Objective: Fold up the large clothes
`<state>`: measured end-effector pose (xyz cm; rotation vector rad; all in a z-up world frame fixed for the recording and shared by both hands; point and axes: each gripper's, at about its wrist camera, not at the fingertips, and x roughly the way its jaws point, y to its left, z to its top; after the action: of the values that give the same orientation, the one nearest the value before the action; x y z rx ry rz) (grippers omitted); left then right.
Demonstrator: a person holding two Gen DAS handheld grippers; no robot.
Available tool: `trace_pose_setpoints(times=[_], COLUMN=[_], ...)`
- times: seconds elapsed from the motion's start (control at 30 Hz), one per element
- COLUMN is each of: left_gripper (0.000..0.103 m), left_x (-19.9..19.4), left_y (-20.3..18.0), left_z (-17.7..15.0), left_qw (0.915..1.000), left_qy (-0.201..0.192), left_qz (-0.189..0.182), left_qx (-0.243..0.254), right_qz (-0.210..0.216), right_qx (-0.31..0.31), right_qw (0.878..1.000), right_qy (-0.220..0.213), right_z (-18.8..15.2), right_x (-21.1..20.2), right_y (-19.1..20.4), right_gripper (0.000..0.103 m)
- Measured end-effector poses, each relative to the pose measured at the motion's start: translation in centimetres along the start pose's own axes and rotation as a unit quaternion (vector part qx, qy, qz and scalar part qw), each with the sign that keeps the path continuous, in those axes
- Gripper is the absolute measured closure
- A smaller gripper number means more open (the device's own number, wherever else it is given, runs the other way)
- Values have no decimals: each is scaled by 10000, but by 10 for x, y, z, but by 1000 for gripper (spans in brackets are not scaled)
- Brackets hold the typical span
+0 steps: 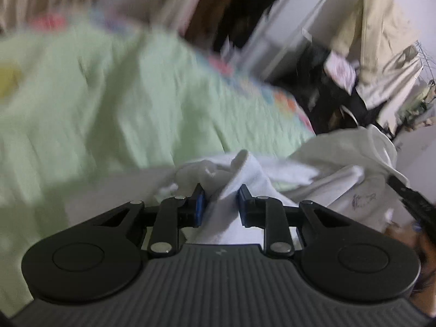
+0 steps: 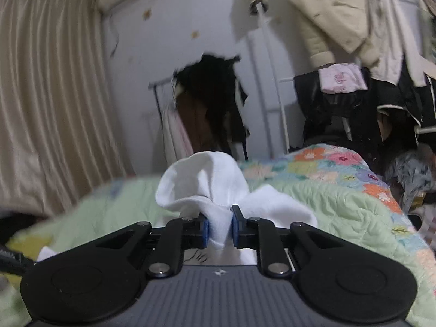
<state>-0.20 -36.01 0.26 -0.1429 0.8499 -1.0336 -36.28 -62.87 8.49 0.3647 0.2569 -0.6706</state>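
Note:
A white garment (image 1: 340,163) lies bunched on the pale green quilt (image 1: 122,103), with a small dark print on its right part. In the left wrist view my left gripper (image 1: 221,204) is shut on a fold of this white cloth, which bulges up between the blue pads. In the right wrist view my right gripper (image 2: 220,230) is shut on another bunch of the white garment (image 2: 207,182), lifted above the quilt (image 2: 327,204). At the right edge of the left wrist view a black gripper part (image 1: 417,199) shows, blurred.
The quilt's flowered border (image 2: 340,166) runs along the bed's far edge. Behind it stand white rails (image 2: 275,103) hung with dark and cream clothes (image 2: 354,100). A beige curtain (image 2: 49,109) covers the left wall. More dark clothes (image 2: 215,100) hang on a rack in the middle.

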Motion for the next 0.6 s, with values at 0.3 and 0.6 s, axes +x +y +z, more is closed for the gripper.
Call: trace_pose_setpoints(times=[0.3, 0.6], left_gripper=[81, 81], left_x=[-20, -18], left_y=[26, 21], left_z=[33, 21], left_qw=[9970, 9971], left_qy=[-745, -682], left_qz=[185, -263], left_qx=[35, 230], right_qz=[-348, -153], right_qx=[248, 990], right_qw=[9984, 9916], right_qy=[360, 822], right_z=[-4, -32], right_x=[81, 117], right_y=[-24, -57], right_gripper=[92, 51])
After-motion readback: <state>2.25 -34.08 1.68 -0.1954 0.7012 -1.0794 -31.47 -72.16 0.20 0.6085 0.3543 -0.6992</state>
